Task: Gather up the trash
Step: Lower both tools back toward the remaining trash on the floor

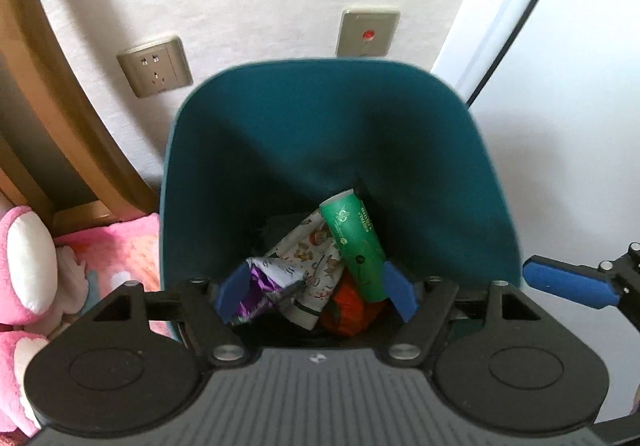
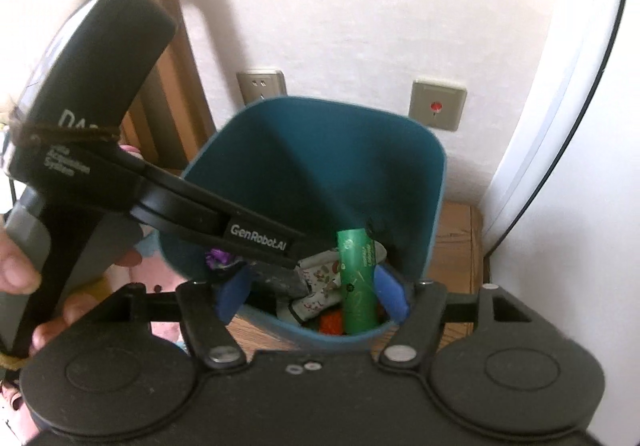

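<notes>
Trash lies at the bottom of the teal bin (image 1: 248, 150): a purple foil wrapper (image 1: 260, 286), an orange scrap (image 1: 348, 310), a printed white wrapper (image 1: 316, 258) and a green tube (image 1: 356, 242) whose lettering is too blurred to read. Left gripper (image 1: 316, 292) hangs over the bin mouth, jaws apart and empty, the trash below and between them. Right gripper (image 2: 312, 292) is likewise spread and empty above the near rim. Only the right view shows a hand (image 2: 24, 270) and the other tool's "GenRobot.AI" label; only the left shows pink plush (image 1: 24, 266). Behind, a wall socket (image 1: 154, 66)
</notes>
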A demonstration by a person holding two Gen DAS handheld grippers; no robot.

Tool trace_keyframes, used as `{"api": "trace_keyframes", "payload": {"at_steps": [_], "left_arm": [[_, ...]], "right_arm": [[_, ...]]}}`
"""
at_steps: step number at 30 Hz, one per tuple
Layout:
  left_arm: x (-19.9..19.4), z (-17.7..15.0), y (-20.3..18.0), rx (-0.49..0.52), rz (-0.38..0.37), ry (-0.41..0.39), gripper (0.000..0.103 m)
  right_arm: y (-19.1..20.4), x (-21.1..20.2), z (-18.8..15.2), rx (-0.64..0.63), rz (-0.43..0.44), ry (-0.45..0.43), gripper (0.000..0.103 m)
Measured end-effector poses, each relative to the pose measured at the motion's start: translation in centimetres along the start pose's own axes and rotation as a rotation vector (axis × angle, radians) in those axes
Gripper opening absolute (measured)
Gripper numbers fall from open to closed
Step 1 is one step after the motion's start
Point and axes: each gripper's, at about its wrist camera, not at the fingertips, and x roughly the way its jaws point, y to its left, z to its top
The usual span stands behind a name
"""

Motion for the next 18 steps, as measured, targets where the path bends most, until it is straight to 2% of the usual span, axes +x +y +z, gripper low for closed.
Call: {"api": "trace_keyframes", "payload": {"at_steps": [9,11,18], "left_arm": [[-7.3,-4.0,-2.3,-0.034,0.013,-0.114,0.074],[-9.0,-5.5,-3.0,-0.040,0.022,-0.136,0.078],[-13.2,-12.5,-4.9,-0.076,0.058,-0.188,0.079]], "right_arm": [[-1.8,-7.6,-3.2,0.023,0.047,-0.107,0.074],[-2.2,-9.1,-4.5,0.027,0.059,-0.125,0.075],[-2.7,-12.3,-9.4,0.034,0.106,-0.163,0.085]]}}
